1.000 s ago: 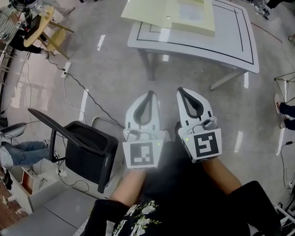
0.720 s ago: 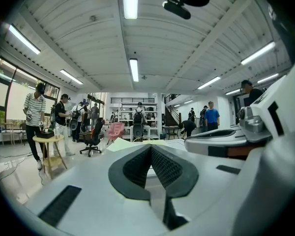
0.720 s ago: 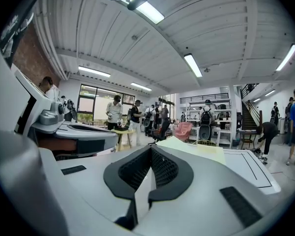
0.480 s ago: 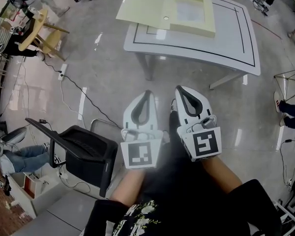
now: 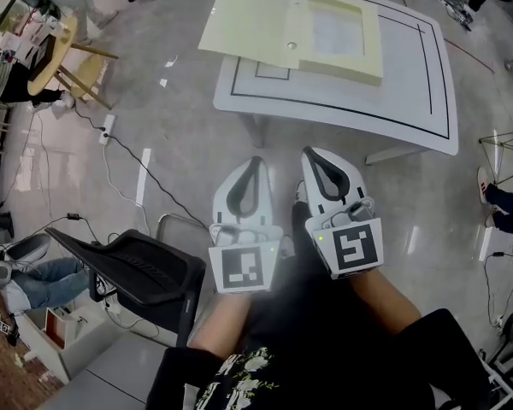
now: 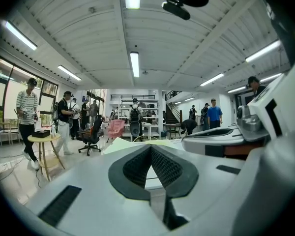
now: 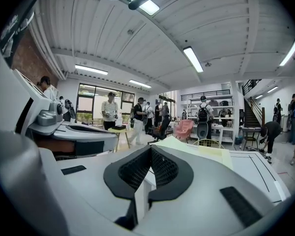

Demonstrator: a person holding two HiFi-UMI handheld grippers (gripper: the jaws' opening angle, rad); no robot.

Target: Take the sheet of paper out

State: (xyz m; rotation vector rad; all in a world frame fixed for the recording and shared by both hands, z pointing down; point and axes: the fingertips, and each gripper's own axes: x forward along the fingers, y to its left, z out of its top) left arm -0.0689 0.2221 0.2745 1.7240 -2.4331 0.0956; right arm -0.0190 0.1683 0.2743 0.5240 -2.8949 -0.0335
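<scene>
Approach step: left gripper and right gripper well short of bench; fingers pressed together, empty. Folder open at bench's far-left corner, sheet inside. Next: step in, part fingers, pinch sheet edge.

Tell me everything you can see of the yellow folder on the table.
The pale yellow folder looks like thin card and lies open and flat at the left end of the white table. Its left flap overhangs the table edge, with a small round spot near the fold. The right half holds a paler sheet. Only the table touches it.
</scene>
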